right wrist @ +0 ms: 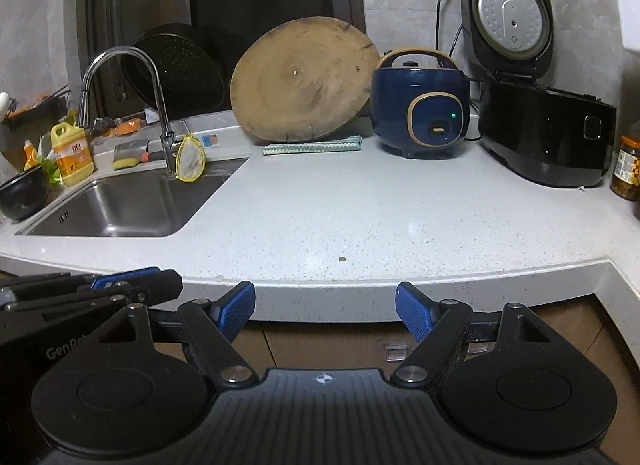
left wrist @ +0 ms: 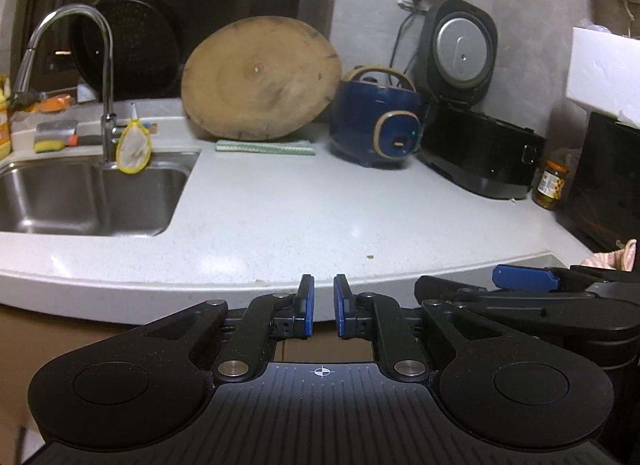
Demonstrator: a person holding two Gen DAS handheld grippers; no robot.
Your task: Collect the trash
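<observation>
Lying alone on the near part of the pale counter [left wrist: 280, 205], well right of the sink [left wrist: 80, 201], a small brown speck [left wrist: 370, 256] is the only loose scrap that shows; what it is cannot be told. The left gripper [left wrist: 324, 305] hangs off the counter's near edge, its blue pads drawn in to a narrow gap with nothing between them and touching nothing. The right gripper [right wrist: 325, 309] sits just right of it, also off the edge, jaws spread wide and empty. At the far side a round wooden board [left wrist: 260, 77] leans against the wall, with a blue cooker [left wrist: 376, 121] to its right, then a black cooker [left wrist: 480, 153] with its lid up, then a jar [left wrist: 554, 185]. Only the left view shows a white box [left wrist: 604, 69] and a pink cloth [left wrist: 616, 259] at far right. Only the right view shows a yellow bottle [right wrist: 72, 157] and a black bowl [right wrist: 22, 195] left of the sink.
</observation>
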